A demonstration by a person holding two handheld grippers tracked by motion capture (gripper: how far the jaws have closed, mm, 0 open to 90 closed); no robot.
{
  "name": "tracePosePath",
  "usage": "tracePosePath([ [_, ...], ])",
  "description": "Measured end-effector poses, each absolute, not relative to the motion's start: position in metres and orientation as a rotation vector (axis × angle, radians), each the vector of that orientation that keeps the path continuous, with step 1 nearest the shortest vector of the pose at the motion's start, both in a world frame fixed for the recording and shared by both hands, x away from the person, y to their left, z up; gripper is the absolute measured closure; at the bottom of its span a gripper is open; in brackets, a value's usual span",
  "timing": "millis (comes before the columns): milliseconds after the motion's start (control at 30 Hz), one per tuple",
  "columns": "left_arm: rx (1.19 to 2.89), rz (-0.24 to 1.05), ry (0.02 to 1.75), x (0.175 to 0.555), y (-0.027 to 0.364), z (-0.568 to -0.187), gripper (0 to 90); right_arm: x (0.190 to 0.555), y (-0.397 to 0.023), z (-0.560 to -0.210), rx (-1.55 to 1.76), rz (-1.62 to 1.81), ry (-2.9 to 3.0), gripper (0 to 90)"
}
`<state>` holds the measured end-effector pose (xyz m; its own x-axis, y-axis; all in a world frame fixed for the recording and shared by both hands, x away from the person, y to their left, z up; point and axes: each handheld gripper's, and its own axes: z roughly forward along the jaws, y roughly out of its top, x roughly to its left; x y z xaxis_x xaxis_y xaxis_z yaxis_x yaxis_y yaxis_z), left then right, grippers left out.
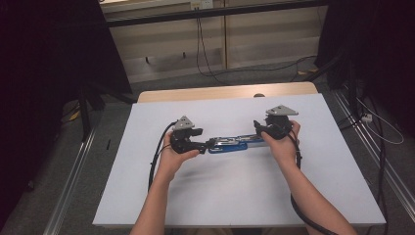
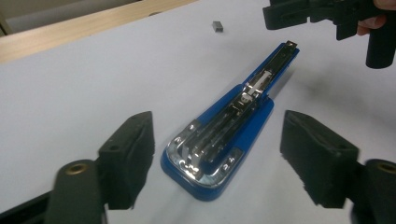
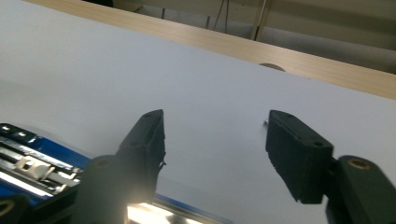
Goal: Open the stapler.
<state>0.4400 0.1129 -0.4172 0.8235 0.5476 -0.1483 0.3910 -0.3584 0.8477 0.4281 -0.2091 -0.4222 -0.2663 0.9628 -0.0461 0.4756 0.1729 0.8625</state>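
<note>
A blue stapler (image 1: 227, 144) with its chrome staple channel exposed lies flat on the white table (image 1: 235, 191), between my two grippers. My left gripper (image 1: 208, 143) is at the stapler's left end. In the left gripper view its jaws (image 2: 217, 158) stand open, with the stapler's rounded end (image 2: 205, 163) between them and untouched. My right gripper (image 1: 258, 128) hovers at the stapler's right end. Its jaws (image 3: 215, 154) are open over bare table, with part of the stapler (image 3: 32, 163) at the lower left.
A small grey block of staples (image 2: 217, 26) lies on the table beyond the stapler. A wooden strip (image 1: 225, 92) runs along the table's far edge, with a small round dark thing (image 1: 259, 95) on it. Cables and dark curtains surround the table.
</note>
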Motion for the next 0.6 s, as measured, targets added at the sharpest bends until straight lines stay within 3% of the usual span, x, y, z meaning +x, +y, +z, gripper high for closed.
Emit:
tracePosePath([
  [233,1.963,0.192,0.715,0.437,0.118,-0.414,18.3,0.435,-0.229,-0.421,1.438,0.999,1.765,26.9],
  [333,1.991,0.209,0.737,0.438,0.117,-0.416,13.6,0.44,-0.233,-0.424,1.479,0.999,1.757,24.7],
  [600,1.964,0.202,0.758,0.439,0.12,-0.414,11.5,0.456,-0.235,-0.434,1.547,0.982,1.744,21.3],
])
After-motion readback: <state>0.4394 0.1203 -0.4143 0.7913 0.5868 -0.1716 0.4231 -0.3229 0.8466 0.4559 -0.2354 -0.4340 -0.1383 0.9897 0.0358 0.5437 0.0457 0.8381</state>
